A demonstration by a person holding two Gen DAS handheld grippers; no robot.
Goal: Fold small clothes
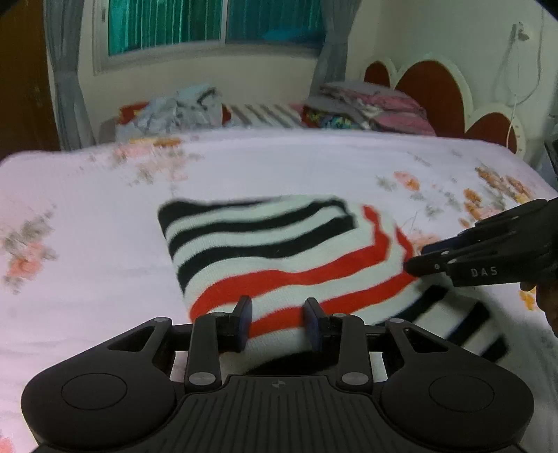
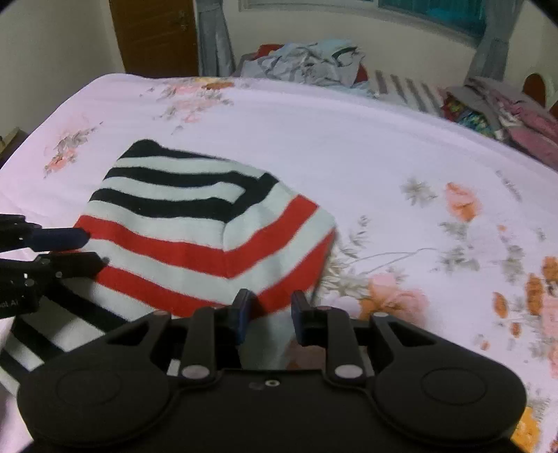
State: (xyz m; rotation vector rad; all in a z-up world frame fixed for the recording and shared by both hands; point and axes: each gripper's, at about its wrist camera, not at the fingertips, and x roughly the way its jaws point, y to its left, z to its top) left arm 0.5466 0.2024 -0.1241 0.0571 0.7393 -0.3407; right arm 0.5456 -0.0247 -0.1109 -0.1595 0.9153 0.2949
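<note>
- 1 striped knit garment (image 1: 279,258), folded, red/black/white
- 2 grippers: left gripper (image 1: 278,322), right gripper (image 2: 269,320)
- 1 floral bedsheet (image 2: 366,146)
- 1 loose clothes heap (image 1: 174,108)
- 1 folded clothes stack (image 1: 366,108)
- 1 window (image 1: 216,24)
- 1 wooden door (image 2: 153,35)

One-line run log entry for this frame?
phase: mid-fold | item: striped garment on bed | left gripper: open at near edge | right gripper: open at corner
</note>
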